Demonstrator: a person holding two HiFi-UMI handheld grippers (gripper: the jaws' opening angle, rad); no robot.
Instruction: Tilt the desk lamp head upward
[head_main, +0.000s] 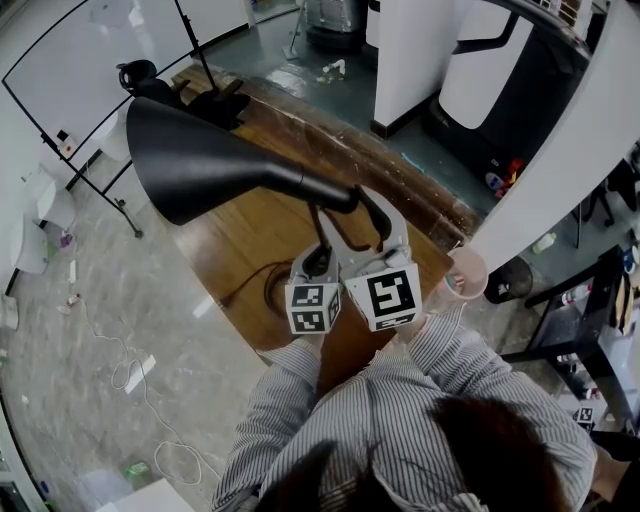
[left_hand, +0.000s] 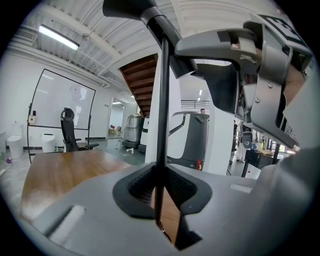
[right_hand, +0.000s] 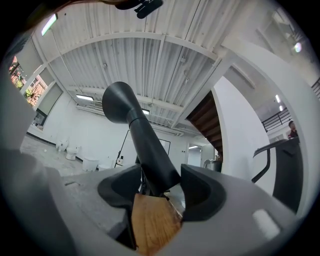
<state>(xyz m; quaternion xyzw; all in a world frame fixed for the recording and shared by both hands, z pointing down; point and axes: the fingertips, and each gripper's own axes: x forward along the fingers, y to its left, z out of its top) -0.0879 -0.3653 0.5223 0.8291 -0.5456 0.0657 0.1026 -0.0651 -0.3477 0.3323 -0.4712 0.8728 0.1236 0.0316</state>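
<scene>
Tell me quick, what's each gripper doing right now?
Left gripper: closed on the lamp stem.
Right gripper: closed on the lamp neck.

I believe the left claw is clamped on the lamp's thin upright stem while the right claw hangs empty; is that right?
Not quite: the right claw is not empty; the right gripper view shows it shut on the neck of the lamp head. The left claw is clamped on the thin upright stem.
</scene>
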